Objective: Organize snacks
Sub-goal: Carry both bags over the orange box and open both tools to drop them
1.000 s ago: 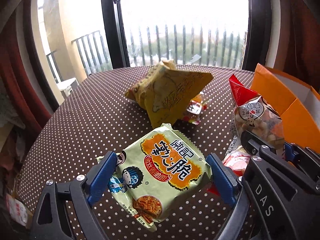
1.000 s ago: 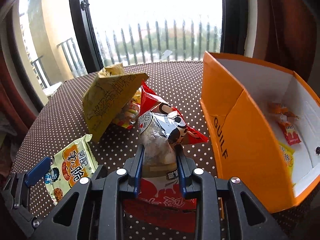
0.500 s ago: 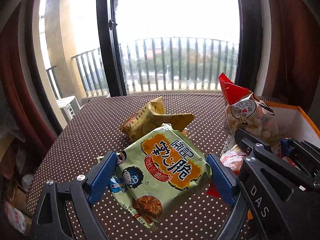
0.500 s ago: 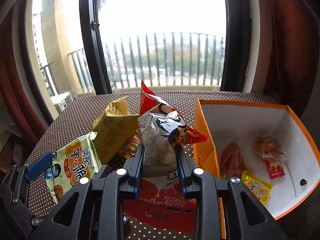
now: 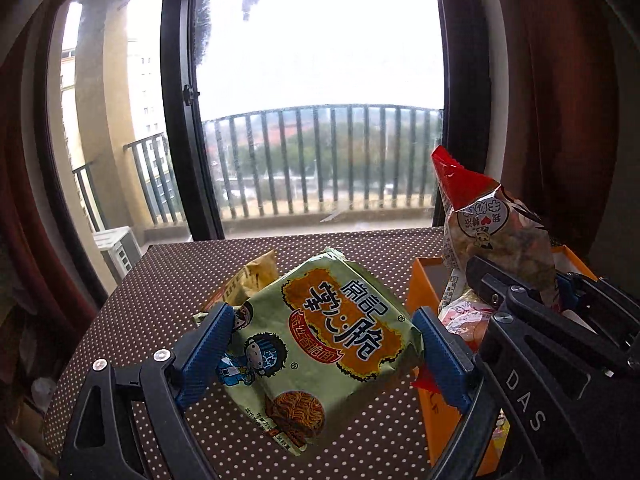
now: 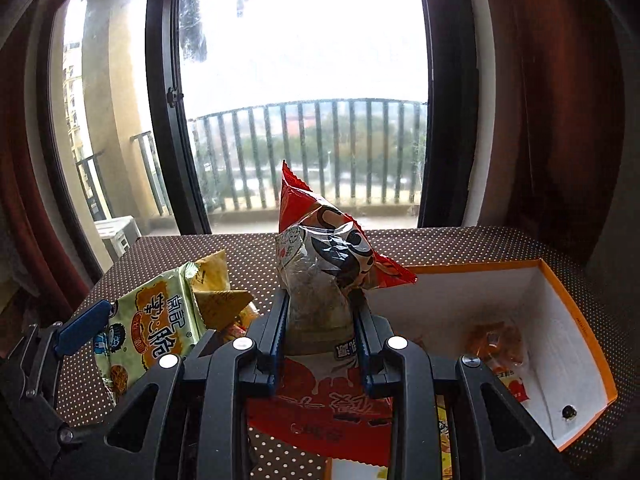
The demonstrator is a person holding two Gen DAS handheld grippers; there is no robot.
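My left gripper (image 5: 320,344) is shut on a green noodle snack pack (image 5: 324,344), its blue pads pressed against both sides, and holds it in the air above the dotted brown table (image 5: 160,300). My right gripper (image 6: 320,320) is shut on a red and clear snack bag (image 6: 324,276), which stands up between its fingers over the left edge of the orange box (image 6: 576,320). In the left wrist view the red bag (image 5: 492,232) and the right gripper (image 5: 520,304) show at the right. In the right wrist view the noodle pack (image 6: 156,320) shows at the left.
The orange box (image 5: 424,284) has a white inside and holds several small snack packets (image 6: 496,344). A yellow snack bag (image 5: 252,276) lies on the table behind the noodle pack. Beyond the table's far edge are a window and a balcony railing. Dark curtains hang on both sides.
Both grippers have risen with their packs and tipped up. The table sits lower in both views, more window shows, and the box's inside has come into view under the right gripper.
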